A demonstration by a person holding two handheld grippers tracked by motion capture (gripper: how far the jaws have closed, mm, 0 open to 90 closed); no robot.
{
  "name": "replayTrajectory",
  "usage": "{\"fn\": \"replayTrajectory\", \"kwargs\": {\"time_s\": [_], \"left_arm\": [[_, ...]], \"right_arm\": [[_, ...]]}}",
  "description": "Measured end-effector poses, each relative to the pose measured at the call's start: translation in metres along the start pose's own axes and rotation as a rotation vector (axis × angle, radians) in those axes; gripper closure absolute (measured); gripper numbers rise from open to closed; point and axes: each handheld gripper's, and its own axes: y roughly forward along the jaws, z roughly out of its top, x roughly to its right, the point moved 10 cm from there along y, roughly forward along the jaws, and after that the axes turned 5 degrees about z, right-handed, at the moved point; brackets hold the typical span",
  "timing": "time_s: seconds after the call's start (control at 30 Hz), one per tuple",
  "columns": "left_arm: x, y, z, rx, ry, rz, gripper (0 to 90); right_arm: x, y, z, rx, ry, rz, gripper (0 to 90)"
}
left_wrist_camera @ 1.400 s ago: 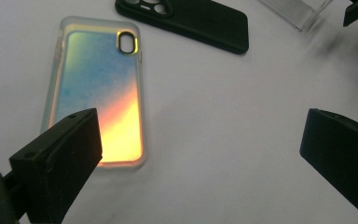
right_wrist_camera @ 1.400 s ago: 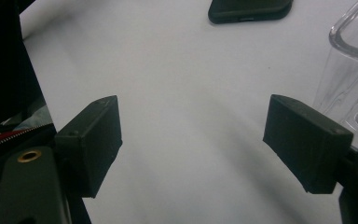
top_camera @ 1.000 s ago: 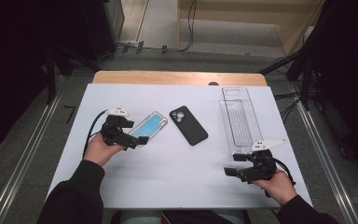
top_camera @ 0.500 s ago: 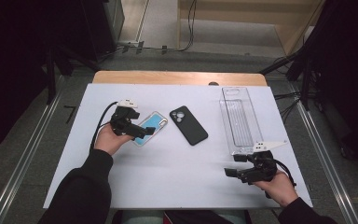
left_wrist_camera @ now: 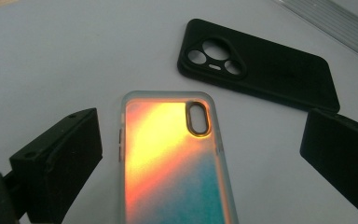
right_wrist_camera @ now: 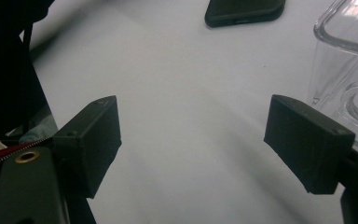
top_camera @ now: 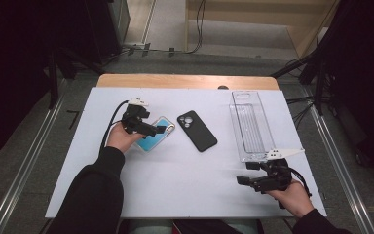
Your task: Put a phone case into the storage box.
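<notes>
Left gripper is held wide open astride the iridescent phone case, nothing gripped; case's long axis runs straight ahead between the jaws, camera cutout farthest.

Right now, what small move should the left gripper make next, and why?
Probably lower the left gripper a little and close: its jaws stand open on both sides of the colourful phone case, which lies flat on the table, not yet gripped.

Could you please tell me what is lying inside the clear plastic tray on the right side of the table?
Nothing lies inside the clear plastic tray; its ribbed floor shows through. Its near end is partly covered by the right gripper.
</notes>
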Motion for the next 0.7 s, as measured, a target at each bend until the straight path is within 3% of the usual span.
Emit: {"fn": "replayTrajectory", "kwargs": {"time_s": [0.2, 0.4, 0.5, 0.63, 0.7], "left_arm": [[-0.005, 0.001, -0.005, -0.012, -0.014, 0.003, 0.0], [-0.005, 0.008, -0.017, -0.038, 0.007, 0.009, 0.0], [-0.006, 0.010, -0.020, -0.034, -0.008, 0.011, 0.0], [-0.009, 0.013, -0.027, -0.049, 0.031, 0.064, 0.0], [-0.009, 0.016, -0.029, -0.052, 0.032, 0.063, 0.0]], "right_arm": [[0.001, -0.002, 0.000, 0.009, 0.006, 0.001, 16.6], [0.002, -0.002, -0.001, 0.000, 0.003, -0.011, 16.5], [0.002, -0.001, 0.001, 0.010, 0.010, -0.008, 16.5], [0.002, 0.000, -0.003, -0.014, 0.000, -0.016, 16.5], [0.000, 0.001, -0.001, -0.002, -0.006, -0.010, 16.5]]}}
